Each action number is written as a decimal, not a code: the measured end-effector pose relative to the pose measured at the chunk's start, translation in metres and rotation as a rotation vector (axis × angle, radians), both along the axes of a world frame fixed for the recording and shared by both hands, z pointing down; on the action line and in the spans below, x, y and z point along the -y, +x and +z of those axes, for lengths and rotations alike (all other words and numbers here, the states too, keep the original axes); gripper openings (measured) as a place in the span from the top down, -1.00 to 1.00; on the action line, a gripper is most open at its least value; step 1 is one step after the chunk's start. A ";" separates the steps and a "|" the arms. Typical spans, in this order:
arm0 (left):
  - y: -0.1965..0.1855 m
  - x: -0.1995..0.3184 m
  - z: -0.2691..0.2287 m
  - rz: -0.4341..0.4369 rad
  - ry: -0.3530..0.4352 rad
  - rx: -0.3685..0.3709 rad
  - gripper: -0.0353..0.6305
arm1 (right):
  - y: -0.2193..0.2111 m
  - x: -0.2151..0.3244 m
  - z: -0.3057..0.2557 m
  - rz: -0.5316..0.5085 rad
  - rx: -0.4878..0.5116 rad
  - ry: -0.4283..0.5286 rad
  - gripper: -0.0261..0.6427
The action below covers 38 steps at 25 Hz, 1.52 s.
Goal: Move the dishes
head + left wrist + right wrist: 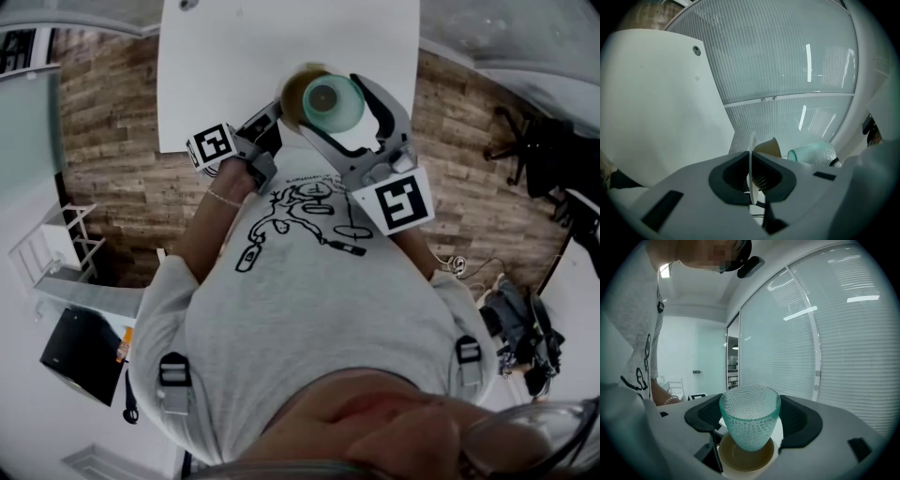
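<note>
Glass [750, 416]: teal, dimpled pattern. Saucer [740, 456]: brown inside, white rim. Surface [234, 66]: white. Floor [112, 141]: brown wood planks.

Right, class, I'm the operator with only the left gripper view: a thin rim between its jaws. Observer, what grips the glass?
Observer: The right gripper is shut on the teal glass, jaws on either side.
Operator: Where's the glass relative to the saucer?
Observer: Upright, its base centred over the brown saucer; contact unclear.
Operator: And what's beneath?
Observer: In the head view, both hang over the near edge of the white table.
</note>
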<state>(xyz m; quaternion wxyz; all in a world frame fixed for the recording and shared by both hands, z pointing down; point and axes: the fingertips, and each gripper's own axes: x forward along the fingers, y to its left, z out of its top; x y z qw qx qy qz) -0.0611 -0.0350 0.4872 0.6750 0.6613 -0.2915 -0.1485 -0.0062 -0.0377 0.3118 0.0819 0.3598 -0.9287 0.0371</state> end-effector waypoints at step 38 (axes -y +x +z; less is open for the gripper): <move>-0.005 0.008 -0.003 -0.002 0.016 0.012 0.86 | 0.127 0.020 0.051 0.304 -0.058 -0.066 -0.22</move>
